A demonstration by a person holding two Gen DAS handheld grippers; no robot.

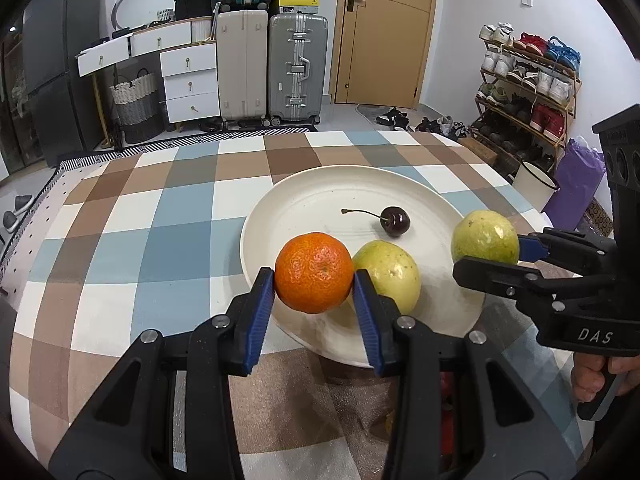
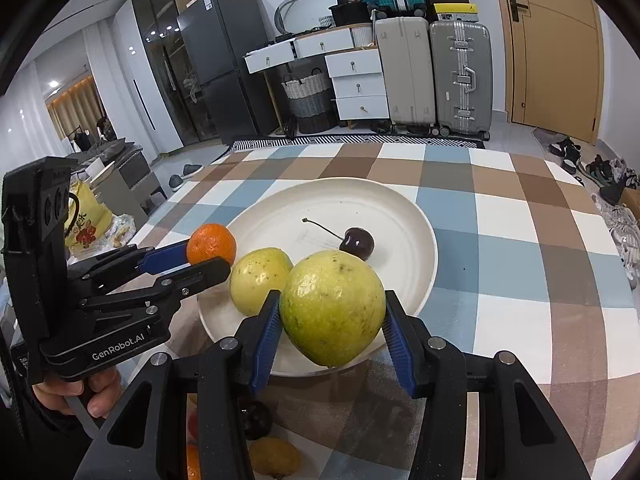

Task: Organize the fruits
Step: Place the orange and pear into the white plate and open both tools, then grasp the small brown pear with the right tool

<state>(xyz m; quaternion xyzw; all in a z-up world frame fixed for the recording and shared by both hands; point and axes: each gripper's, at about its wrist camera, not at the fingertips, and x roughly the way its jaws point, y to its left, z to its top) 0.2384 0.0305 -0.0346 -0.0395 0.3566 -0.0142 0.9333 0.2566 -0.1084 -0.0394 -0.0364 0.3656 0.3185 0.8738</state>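
The left black plastic tongs [image 1: 314, 280] carry ribbed blue pads [image 1: 260, 312] and round silver screws at the pivots; white lettering on the body reads "GenRobot.AI"; the right black plastic tongs [image 2: 332, 320] match, with blue ribbed pads [image 2: 266, 340], silver screws and white letters "DAS"; bare-skinned fingers [image 2: 100, 396] wrap each grey handle.

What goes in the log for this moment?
left gripper: holding orange | right gripper: holding guava | white plate: cherry, second guava
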